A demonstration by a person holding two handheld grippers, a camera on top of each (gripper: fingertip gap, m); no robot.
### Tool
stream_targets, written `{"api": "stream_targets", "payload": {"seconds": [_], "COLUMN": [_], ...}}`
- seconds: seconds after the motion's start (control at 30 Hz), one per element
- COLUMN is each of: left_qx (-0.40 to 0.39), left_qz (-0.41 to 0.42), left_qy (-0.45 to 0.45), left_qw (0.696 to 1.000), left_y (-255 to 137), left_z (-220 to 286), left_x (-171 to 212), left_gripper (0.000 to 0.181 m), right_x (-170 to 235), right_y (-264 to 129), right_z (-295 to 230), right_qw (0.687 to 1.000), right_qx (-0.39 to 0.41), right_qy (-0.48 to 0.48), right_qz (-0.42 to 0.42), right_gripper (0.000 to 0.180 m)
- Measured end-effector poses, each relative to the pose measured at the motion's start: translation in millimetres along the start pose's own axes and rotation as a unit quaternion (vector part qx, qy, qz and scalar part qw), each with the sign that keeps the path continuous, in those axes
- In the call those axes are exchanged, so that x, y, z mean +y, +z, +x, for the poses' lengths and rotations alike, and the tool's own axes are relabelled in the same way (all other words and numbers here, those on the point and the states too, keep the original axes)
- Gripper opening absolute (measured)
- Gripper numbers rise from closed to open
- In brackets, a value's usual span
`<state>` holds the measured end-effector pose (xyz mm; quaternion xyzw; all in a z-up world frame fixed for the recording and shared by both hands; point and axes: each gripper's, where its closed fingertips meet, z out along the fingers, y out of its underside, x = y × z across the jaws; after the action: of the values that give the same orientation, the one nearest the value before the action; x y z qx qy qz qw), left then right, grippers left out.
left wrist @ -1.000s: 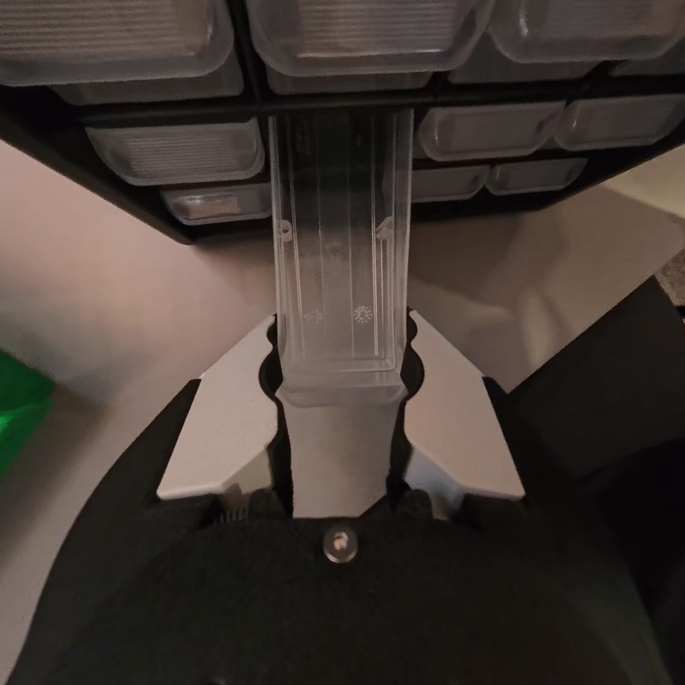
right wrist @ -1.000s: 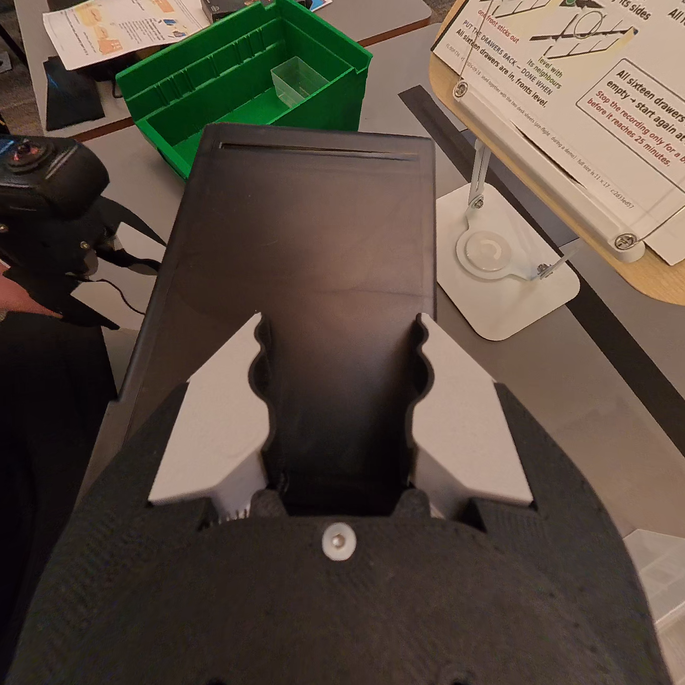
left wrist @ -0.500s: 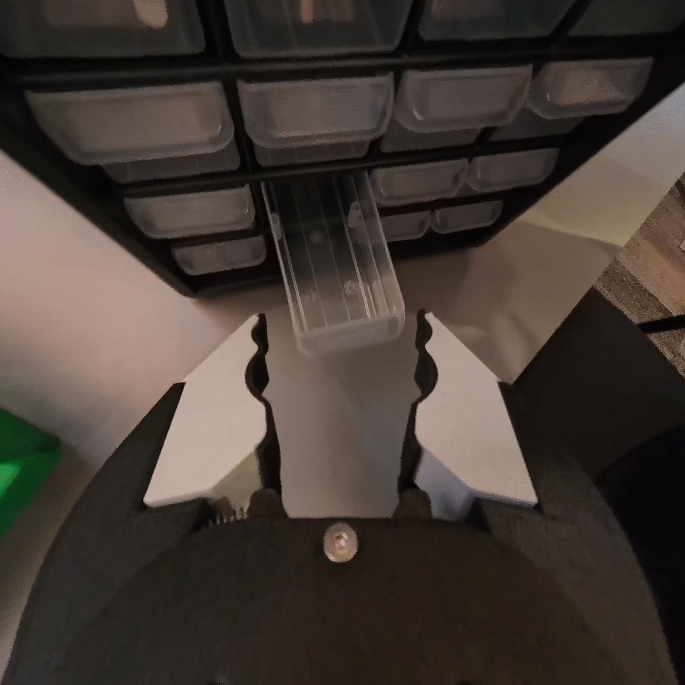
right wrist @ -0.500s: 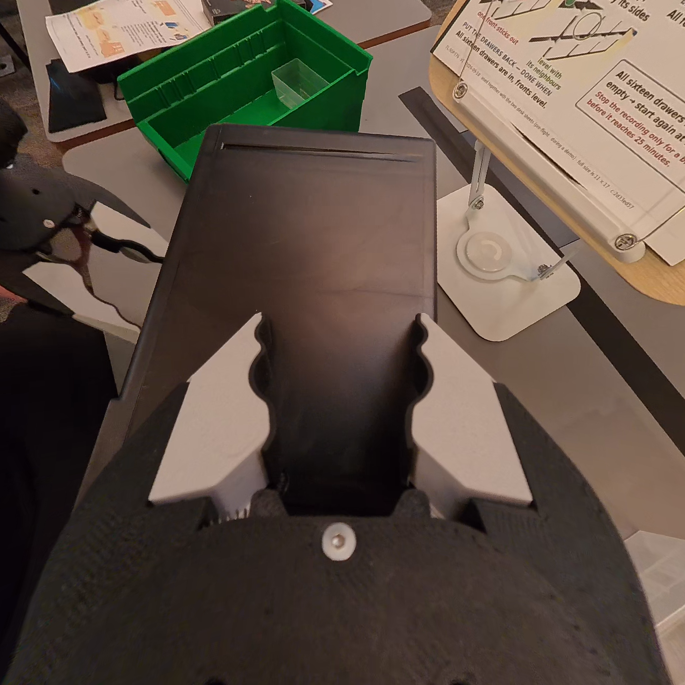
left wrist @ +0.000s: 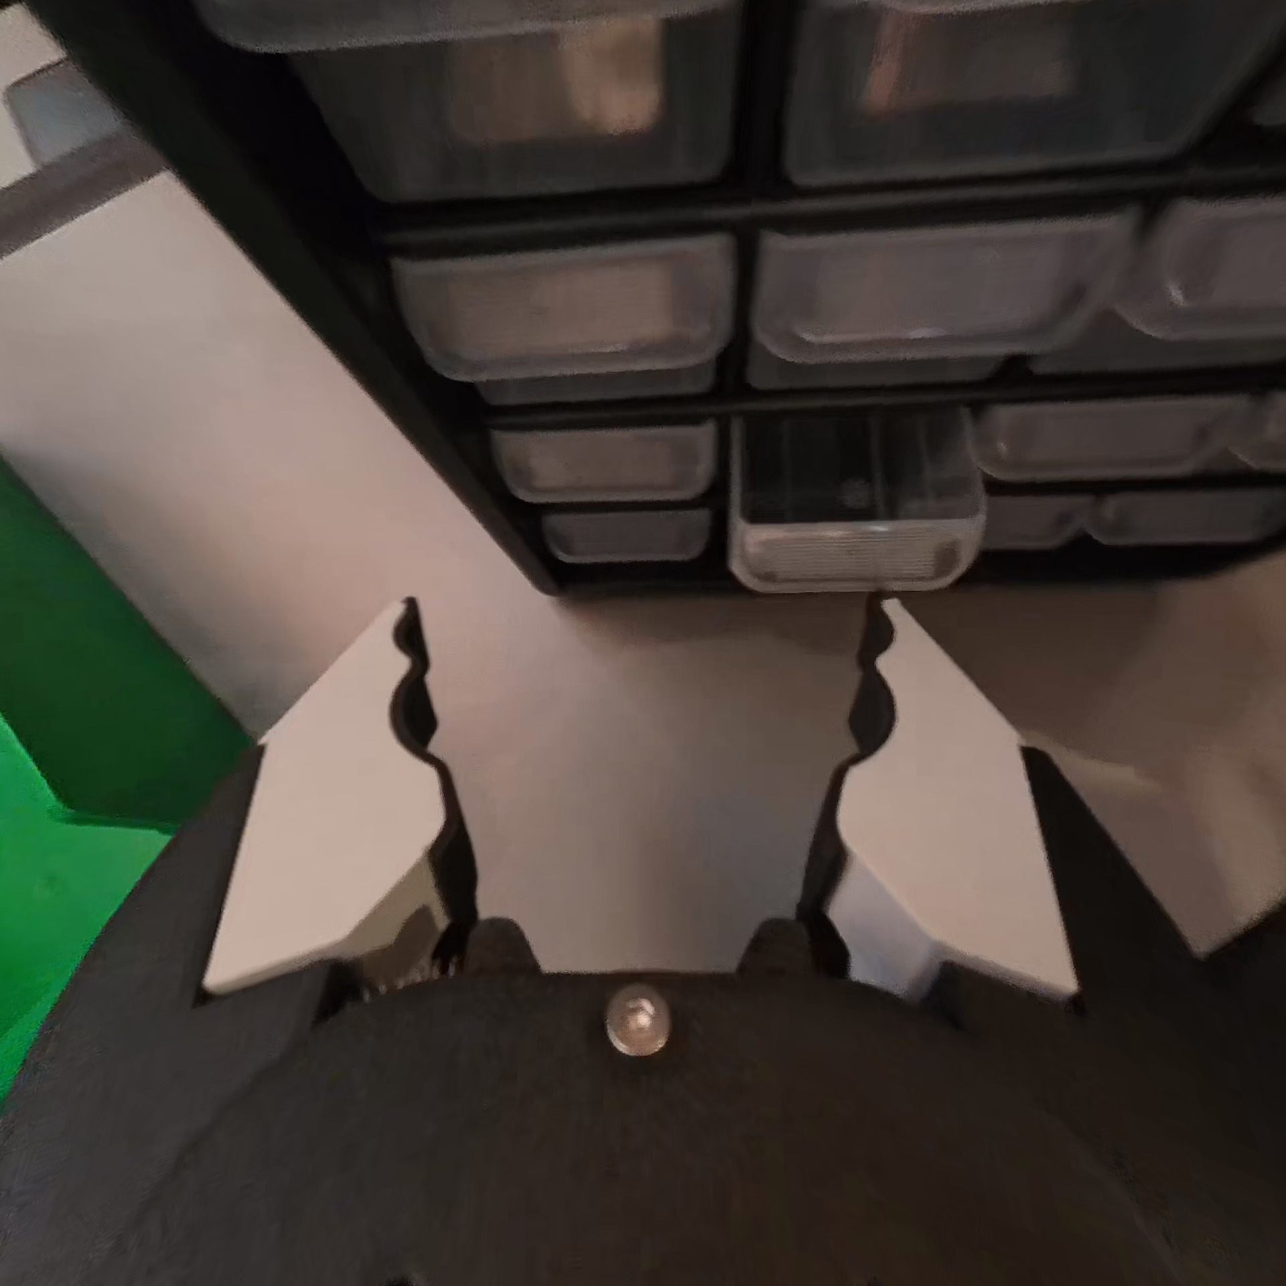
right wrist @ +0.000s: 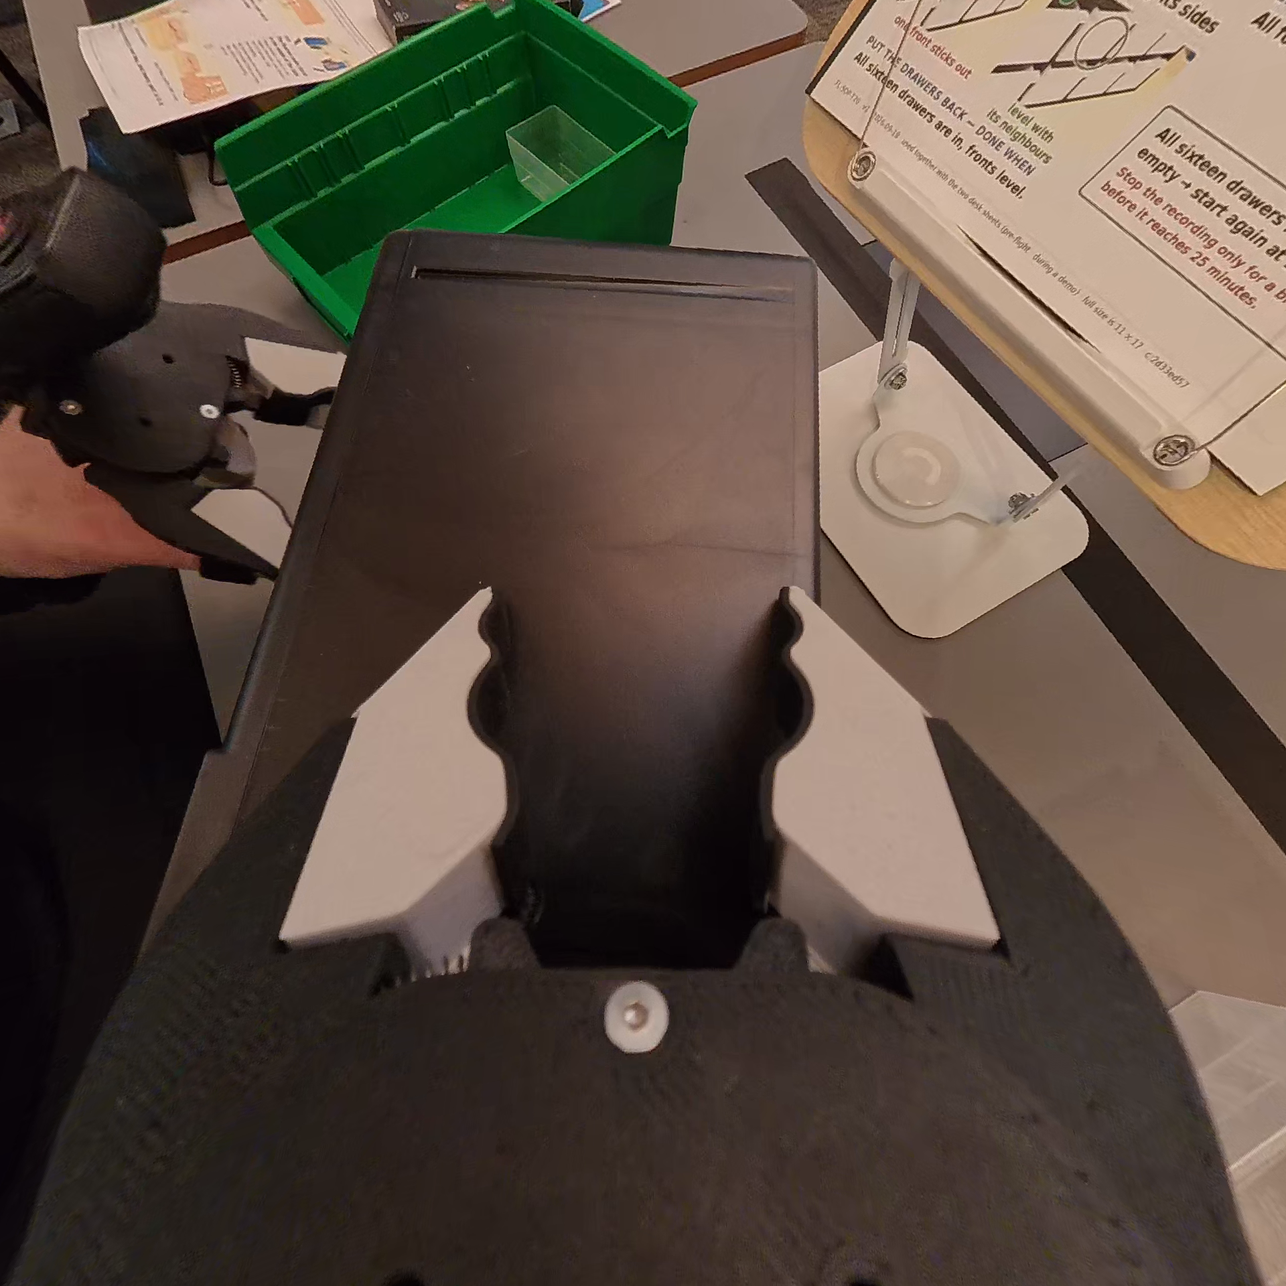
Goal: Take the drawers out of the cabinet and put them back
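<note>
The black cabinet holds rows of clear drawers. One clear drawer in the second column sticks out of its slot, past its neighbours. My left gripper is open and empty, a short way in front of the cabinet and left of that drawer. It also shows in the right wrist view, held by a hand at the cabinet's left side. My right gripper is open and empty over the cabinet's top. Another clear drawer lies in the green bin.
The green bin stands behind the cabinet and shows at the left in the left wrist view. A document stand with a printed sheet is at the right. Papers lie at the far left. Clear plastic shows at the lower right.
My left gripper has opened, let go of the clear drawer, and drawn back and to the left. The drawer stays sticking out of its slot. My right gripper has not moved.
</note>
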<state>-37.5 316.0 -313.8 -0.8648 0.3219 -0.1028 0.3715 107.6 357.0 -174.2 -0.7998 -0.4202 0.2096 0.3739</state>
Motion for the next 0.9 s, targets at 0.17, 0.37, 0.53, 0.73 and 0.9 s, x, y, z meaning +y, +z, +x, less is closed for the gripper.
{"api": "stream_targets", "payload": {"seconds": [0.17,0.37,0.53,0.73,0.9], "left_qx": [-0.051,-0.015,-0.055,-0.118,-0.132], "left_qz": [0.046,0.027,0.016,0.009,-0.036], "left_qy": [-0.010,-0.039,0.015,-0.013,-0.056], "left_qw": [0.998,0.999,0.998,0.993,0.989], "left_y": [15,27,-6,-52,-18], "left_z": [-19,-16,-44,-156,-247], "left_x": [-17,-13,0,-16,-9], "left_gripper": [0.156,0.158,0.146,0.124,0.102], "right_x": [0,0,0,0,-1], "right_y": [0,0,0,0,-1], "right_z": [0,0,0,0,0], "right_qw": [1.000,1.000,1.000,1.000,1.000], "right_qx": [-0.001,0.000,-0.001,-0.001,-0.002], "right_qy": [-0.001,0.000,-0.001,-0.001,-0.002], "right_qz": [0.001,0.003,0.003,0.004,0.007], "right_gripper": [0.077,0.077,0.077,0.077,0.077]}}
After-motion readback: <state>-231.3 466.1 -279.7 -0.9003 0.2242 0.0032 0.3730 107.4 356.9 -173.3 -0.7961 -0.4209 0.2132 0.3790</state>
